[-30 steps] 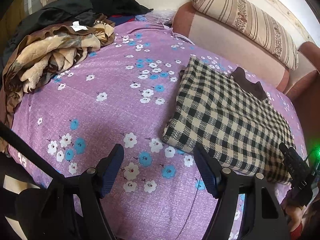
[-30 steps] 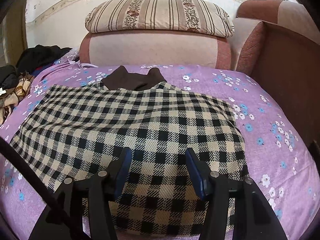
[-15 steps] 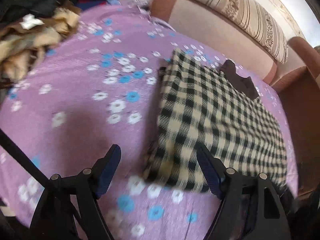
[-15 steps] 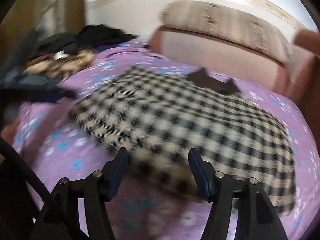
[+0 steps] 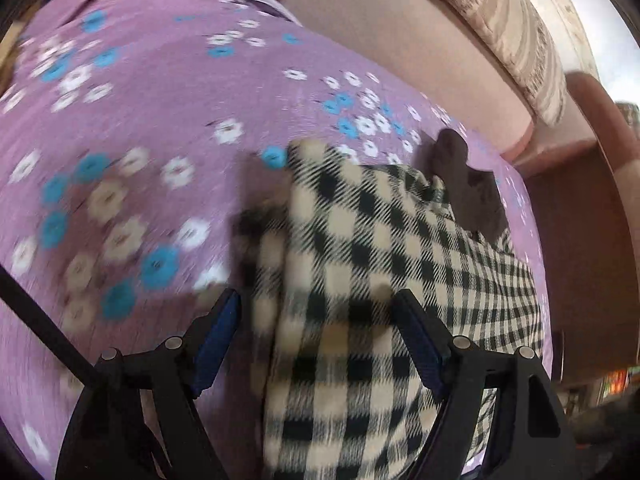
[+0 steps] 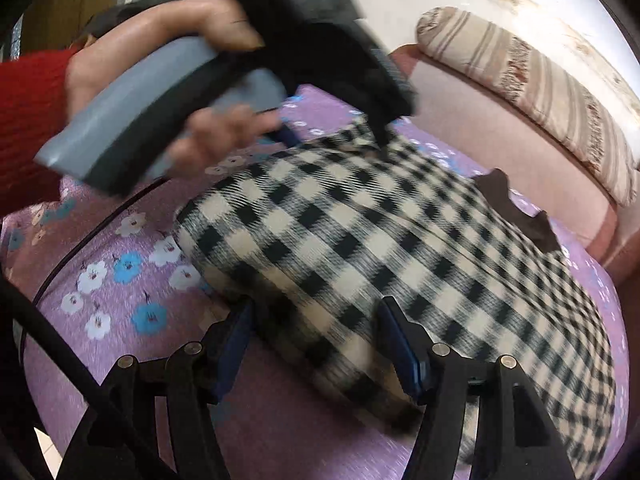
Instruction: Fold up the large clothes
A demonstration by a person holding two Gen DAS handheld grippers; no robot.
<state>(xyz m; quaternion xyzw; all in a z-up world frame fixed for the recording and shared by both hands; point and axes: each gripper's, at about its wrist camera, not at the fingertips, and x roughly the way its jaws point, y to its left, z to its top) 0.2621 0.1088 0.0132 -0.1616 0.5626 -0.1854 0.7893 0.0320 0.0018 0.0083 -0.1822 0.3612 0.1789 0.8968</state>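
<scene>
Lying folded on the purple bedspread point(image 5: 168, 92), checked garment point(image 5: 360, 264) edge between both released claws: left claw point(image 5: 320, 332), right claw point(image 6: 316, 340).

The folded garment point(image 6: 360, 248) lies on the bed point(image 6: 132, 280) in front of me, its collar point(image 6: 516, 208) at the far end towards the headboard point(image 6: 480, 128). A bolster point(image 6: 540, 92) rests on top of the headboard. My right gripper point(image 6: 316, 344) straddles the garment's near edge; my left gripper point(image 5: 320, 340) straddles its left edge, with my left hand point(image 6: 168, 64) above that far corner.
</scene>
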